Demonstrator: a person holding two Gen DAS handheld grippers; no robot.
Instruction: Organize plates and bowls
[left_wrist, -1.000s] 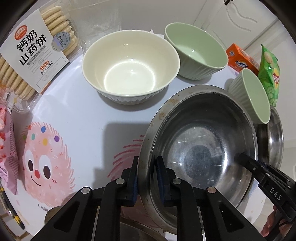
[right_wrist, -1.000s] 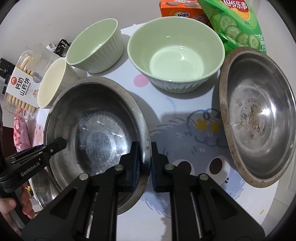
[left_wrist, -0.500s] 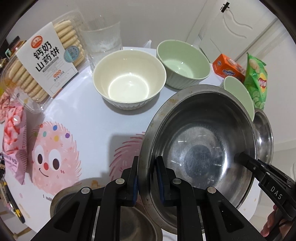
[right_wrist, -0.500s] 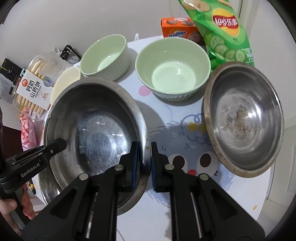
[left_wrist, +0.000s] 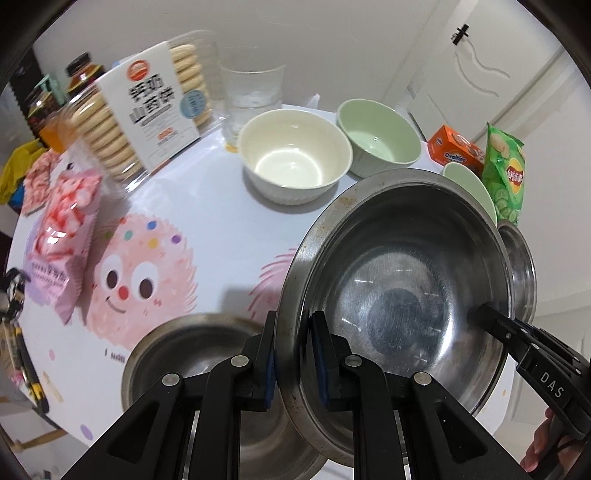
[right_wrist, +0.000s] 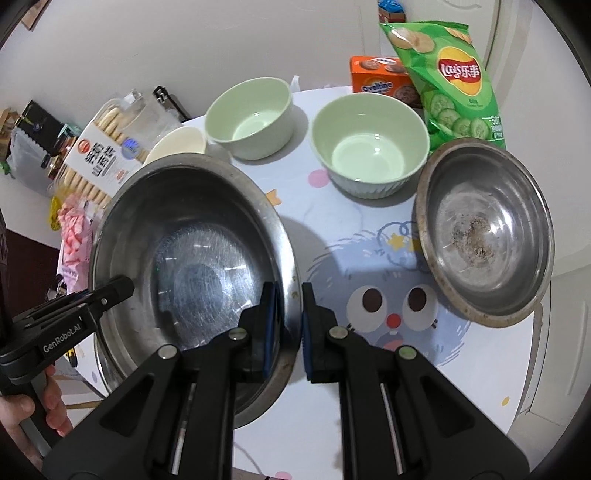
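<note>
The large round stainless-steel basin (left_wrist: 399, 280) hangs above the cartoon-printed white tabletop (left_wrist: 221, 236), pinched at opposite rims by both grippers, probably because it is too wide for one. The left gripper (left_wrist: 293, 358) clamps the near-left rim, the right gripper (right_wrist: 283, 325) the opposite one. Only the left view shows a second steel basin (left_wrist: 192, 350) lying below its fingers; only the right view shows the crumb-soiled steel basin (right_wrist: 484, 236) right of its fingers, and the pale green ribbed bowl (right_wrist: 369, 147) beyond them.
</note>
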